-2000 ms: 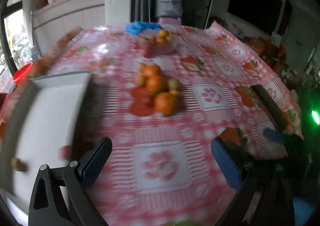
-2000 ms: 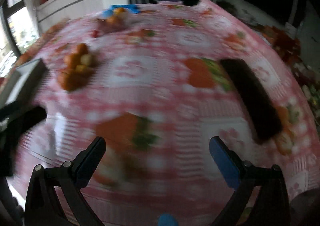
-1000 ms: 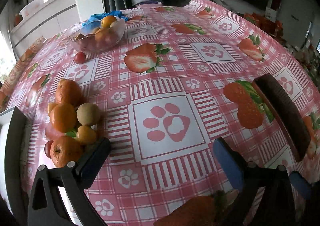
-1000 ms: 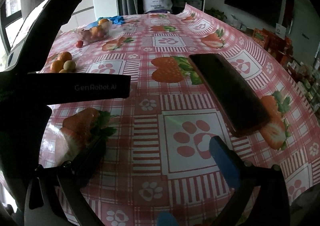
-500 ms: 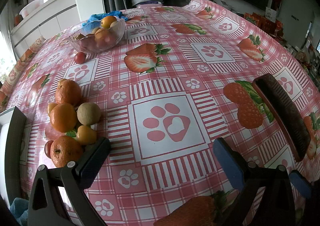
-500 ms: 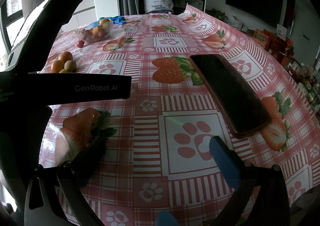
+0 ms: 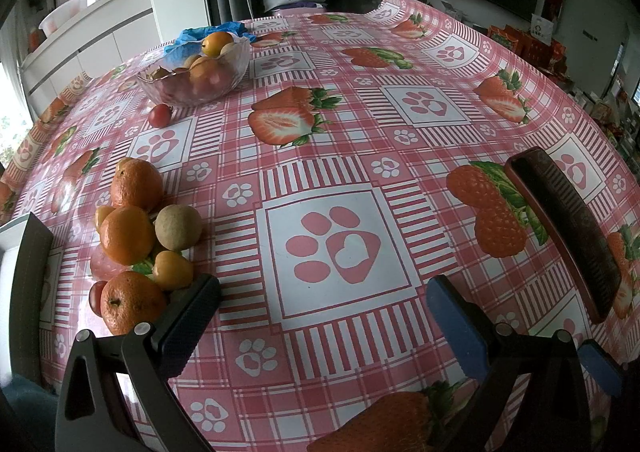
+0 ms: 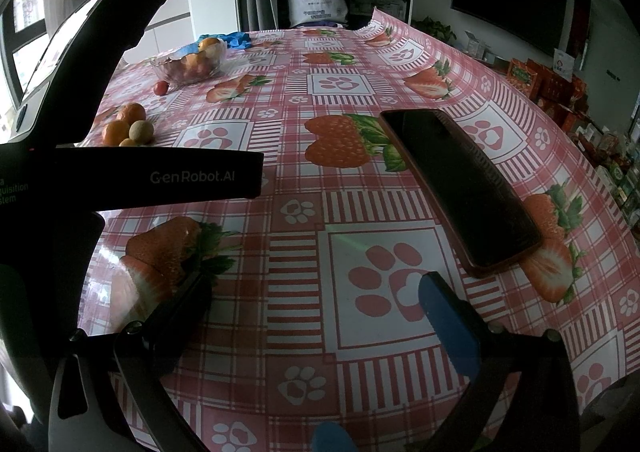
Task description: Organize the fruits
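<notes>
A pile of loose fruit lies at the table's left: oranges [image 7: 127,234], a brown-green round fruit [image 7: 178,227], a small yellow fruit [image 7: 173,270] and a small red one [image 7: 95,298]. It shows far left in the right wrist view [image 8: 128,126]. A glass bowl [image 7: 195,75] holding several fruits stands farther back, with a red tomato [image 7: 159,115] in front of it. My left gripper [image 7: 322,310] is open and empty, its left finger beside the pile. My right gripper [image 8: 316,302] is open and empty over the cloth.
A pink strawberry-and-paw tablecloth [image 7: 340,179] covers the table. A dark phone [image 8: 460,187] lies at the right, also in the left wrist view [image 7: 564,228]. A blue cloth [image 7: 212,33] lies behind the bowl. The left gripper's body [image 8: 120,171] fills the right view's left side.
Both views swung fast two seconds ago, then settled. Since one second ago almost nothing has moved; both grippers stay open.
</notes>
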A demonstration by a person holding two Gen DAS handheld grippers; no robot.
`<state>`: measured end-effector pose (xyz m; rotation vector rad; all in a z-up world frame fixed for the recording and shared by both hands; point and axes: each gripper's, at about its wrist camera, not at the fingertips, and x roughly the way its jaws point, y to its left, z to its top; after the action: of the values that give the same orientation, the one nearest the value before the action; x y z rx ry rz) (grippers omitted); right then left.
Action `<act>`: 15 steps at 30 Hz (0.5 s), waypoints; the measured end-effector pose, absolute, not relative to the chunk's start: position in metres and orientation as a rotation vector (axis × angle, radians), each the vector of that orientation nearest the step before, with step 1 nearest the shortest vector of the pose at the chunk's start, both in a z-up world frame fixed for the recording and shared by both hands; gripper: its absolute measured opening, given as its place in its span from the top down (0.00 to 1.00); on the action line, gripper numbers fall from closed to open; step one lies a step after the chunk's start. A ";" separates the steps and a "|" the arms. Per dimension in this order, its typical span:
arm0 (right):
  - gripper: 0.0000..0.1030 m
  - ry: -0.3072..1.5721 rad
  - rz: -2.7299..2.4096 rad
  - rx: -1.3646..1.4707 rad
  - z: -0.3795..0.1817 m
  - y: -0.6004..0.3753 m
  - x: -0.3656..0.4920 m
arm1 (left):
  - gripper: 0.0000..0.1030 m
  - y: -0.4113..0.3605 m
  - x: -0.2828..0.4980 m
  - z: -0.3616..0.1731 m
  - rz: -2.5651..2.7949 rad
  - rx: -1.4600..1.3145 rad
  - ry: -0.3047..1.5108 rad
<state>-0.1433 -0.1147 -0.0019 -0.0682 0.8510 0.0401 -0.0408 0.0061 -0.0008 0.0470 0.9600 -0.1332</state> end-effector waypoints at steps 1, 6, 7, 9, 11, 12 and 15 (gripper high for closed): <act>0.00 0.851 0.040 -0.068 -0.002 -0.115 -0.143 | 0.00 0.007 -0.042 -0.001 -0.133 0.047 0.960; 0.00 0.851 0.040 -0.068 -0.002 -0.115 -0.143 | 0.00 0.006 -0.041 -0.001 -0.133 0.047 0.960; 0.00 0.851 0.040 -0.068 -0.002 -0.115 -0.143 | 0.00 0.006 -0.040 -0.001 -0.133 0.047 0.960; 0.00 0.851 0.040 -0.069 -0.002 -0.115 -0.143 | 0.00 0.006 -0.040 -0.001 -0.134 0.047 0.960; 0.00 0.850 0.041 -0.068 -0.002 -0.115 -0.143 | 0.00 0.006 -0.040 -0.001 -0.134 0.047 0.960; 0.00 0.850 0.041 -0.068 -0.002 -0.115 -0.143 | 0.00 0.006 -0.040 -0.001 -0.134 0.047 0.960; 0.00 0.851 0.040 -0.068 -0.002 -0.115 -0.143 | 0.00 0.006 -0.040 -0.001 -0.134 0.047 0.960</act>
<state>-0.1434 -0.1148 -0.0019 -0.0676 0.8506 0.0400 -0.0403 0.0061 -0.0005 0.0466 0.9598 -0.1339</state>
